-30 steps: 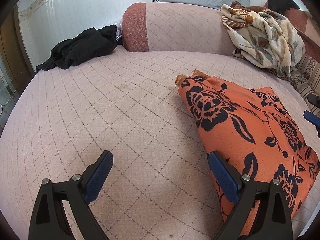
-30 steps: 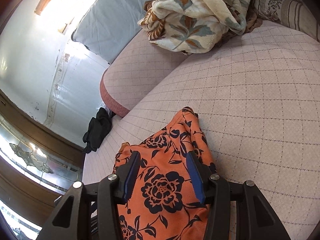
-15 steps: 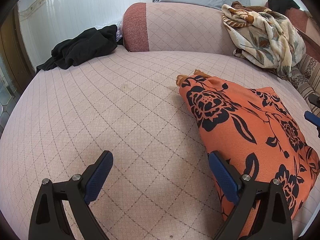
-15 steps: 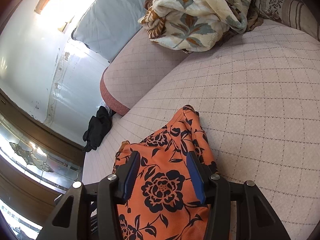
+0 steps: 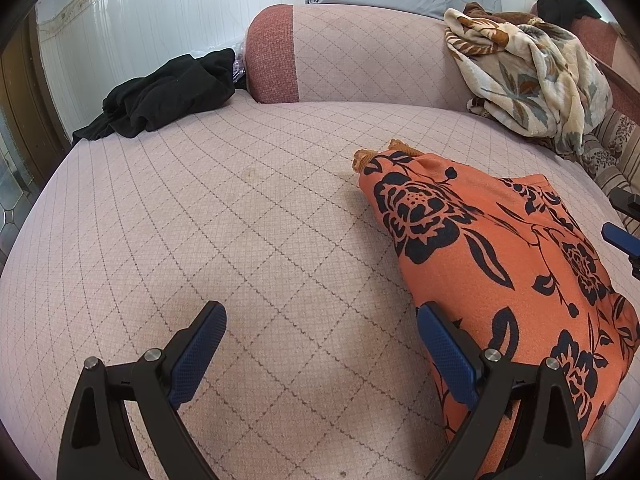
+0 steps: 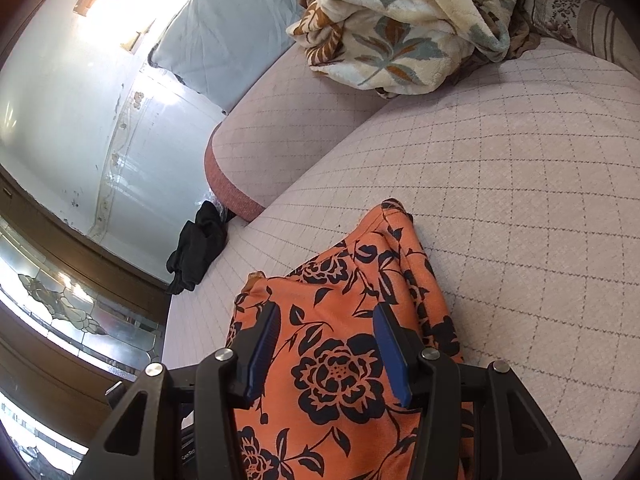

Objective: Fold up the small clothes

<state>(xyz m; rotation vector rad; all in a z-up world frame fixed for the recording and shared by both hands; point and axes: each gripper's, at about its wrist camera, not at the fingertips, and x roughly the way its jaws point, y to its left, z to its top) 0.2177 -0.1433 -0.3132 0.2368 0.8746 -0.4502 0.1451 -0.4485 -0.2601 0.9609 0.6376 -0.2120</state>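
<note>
Orange floral garment under right hand-held gripper, jaws apart w/ nothing gripped.

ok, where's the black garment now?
Left wrist view: black garment lies bunched at the bed's far left corner, beside the red bolster end, well away from the orange cloth.

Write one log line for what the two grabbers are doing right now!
left gripper: open, over bare sofa seat | right gripper: open above orange flowered garment
</note>
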